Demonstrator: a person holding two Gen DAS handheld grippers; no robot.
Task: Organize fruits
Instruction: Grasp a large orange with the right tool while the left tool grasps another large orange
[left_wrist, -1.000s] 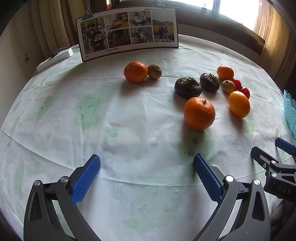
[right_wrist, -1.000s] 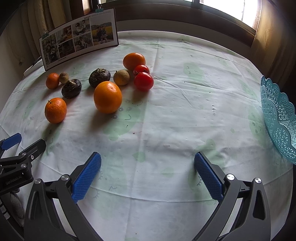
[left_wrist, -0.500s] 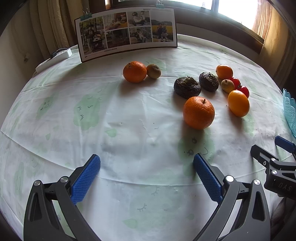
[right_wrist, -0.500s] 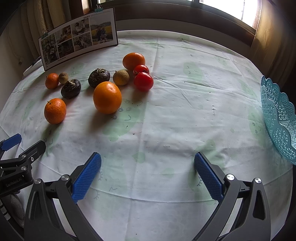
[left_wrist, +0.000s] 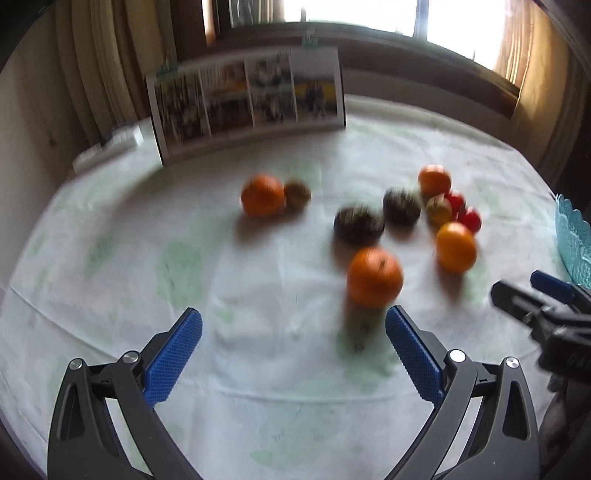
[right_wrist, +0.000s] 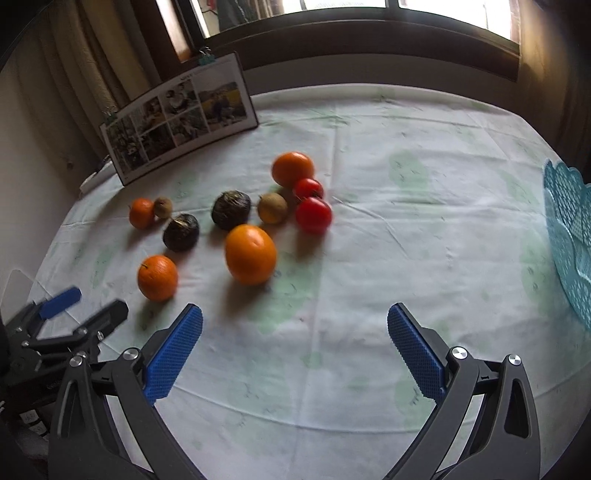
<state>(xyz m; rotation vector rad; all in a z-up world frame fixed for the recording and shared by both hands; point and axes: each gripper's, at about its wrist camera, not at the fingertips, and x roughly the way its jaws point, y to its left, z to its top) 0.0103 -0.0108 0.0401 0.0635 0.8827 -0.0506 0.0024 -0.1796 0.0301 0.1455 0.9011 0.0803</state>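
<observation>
Several fruits lie loose on the tablecloth. In the left wrist view a near orange (left_wrist: 375, 282) sits just beyond my open, empty left gripper (left_wrist: 293, 354), by its right finger. Farther off are a big orange (left_wrist: 456, 246), two dark round fruits (left_wrist: 358, 224), red tomatoes (left_wrist: 470, 218) and a far orange (left_wrist: 263, 194) with a kiwi (left_wrist: 297, 193). In the right wrist view my right gripper (right_wrist: 294, 352) is open and empty, short of the big orange (right_wrist: 251, 254) and tomatoes (right_wrist: 313, 214). The teal basket (right_wrist: 569, 236) stands at the right edge.
A photo board (left_wrist: 247, 107) stands at the table's back edge, with a white power strip (left_wrist: 107, 146) to its left. Each gripper shows in the other's view: the right one (left_wrist: 546, 314) and the left one (right_wrist: 59, 325). A window and curtains are behind.
Both grippers have risen and tilted up, so the fruits sit lower in both views and the window shows. The left view is motion-blurred. No fruit has moved.
</observation>
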